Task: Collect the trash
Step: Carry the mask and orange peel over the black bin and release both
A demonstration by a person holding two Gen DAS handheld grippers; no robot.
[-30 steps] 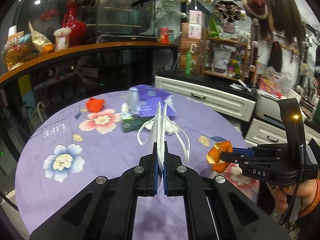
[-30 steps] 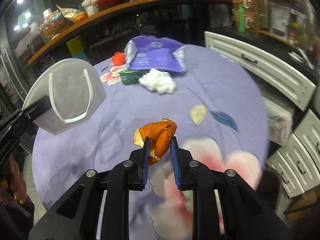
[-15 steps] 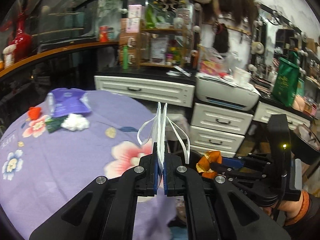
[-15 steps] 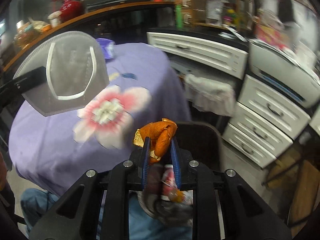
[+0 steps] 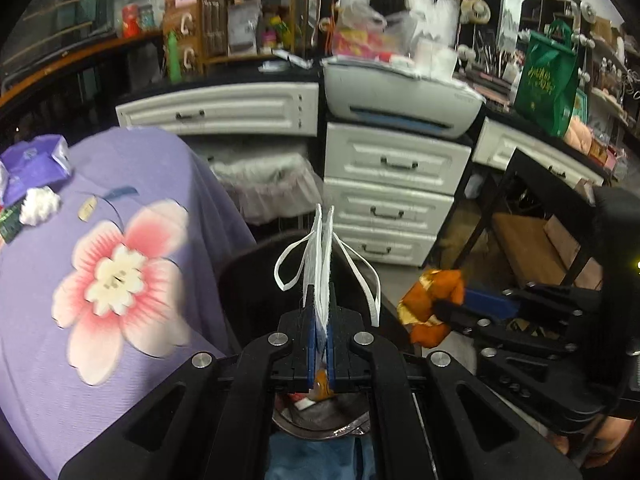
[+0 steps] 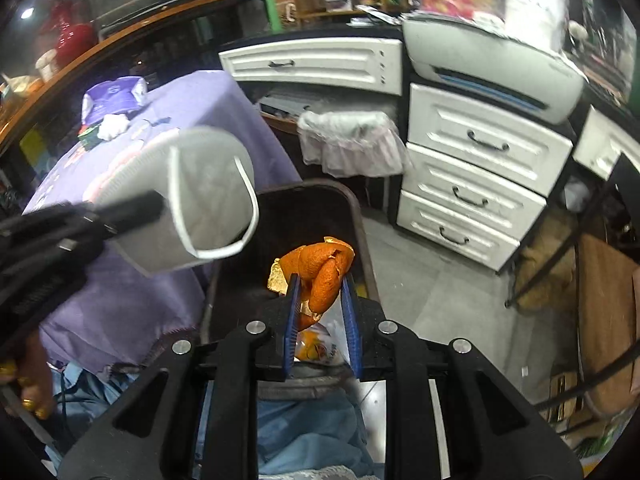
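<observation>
Both of my grippers hang over the dark bin (image 6: 352, 216) that stands beside the round table (image 5: 100, 360).

Left gripper (image 5: 320, 312): jaws pressed together on a folded white face mask (image 5: 322, 256). The mask stands up edge-on between the blue pads, ear loops hanging loose on either side. From the right wrist view the same mask (image 6: 200, 200) shows broadside, out over the near rim of the bin, with the table's purple cloth behind it.

Right gripper (image 6: 320, 300): jaws clamped on a curl of orange peel (image 6: 320, 268), which bulges above the fingertips. From the left wrist view the peel (image 5: 436, 308) sits just to the right of the mask, level with it.

Inside the bin I see some wrappers; I cannot tell what they are.

On the table: a purple packet (image 5: 32, 164) at the far edge, a white paper wad (image 5: 40, 204) just beside it.

Past the bin: a white drawer unit (image 6: 472, 184) with a printer (image 6: 492, 68) on top.
</observation>
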